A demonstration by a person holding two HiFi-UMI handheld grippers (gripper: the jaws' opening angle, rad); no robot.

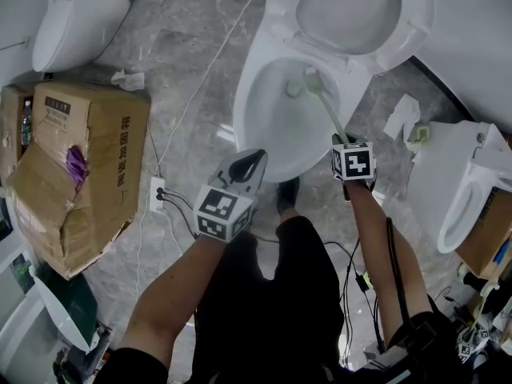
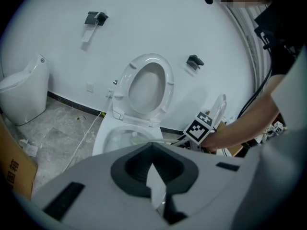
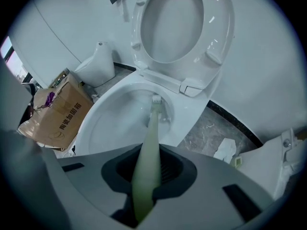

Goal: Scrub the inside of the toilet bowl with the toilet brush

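Right tongs [image 1: 344, 140] [image 3: 146, 176] clamped shut on slender pale green plastic toilet brush [image 1: 326, 106] [image 3: 151, 121], bristled head down inside white ceramic toilet bowl [image 1: 250, 94] [image 3: 96, 116], near its far inner wall, below raised white seat [image 1: 352, 46]. Left tongs [image 1: 250, 166] [image 2: 153, 176] with jaws drawn together, holding nothing, poised at bowl's near rim. Crumpled brown cardboard box [image 1: 88, 158] on grey marbled floor [image 1: 184, 46], well apart at left.
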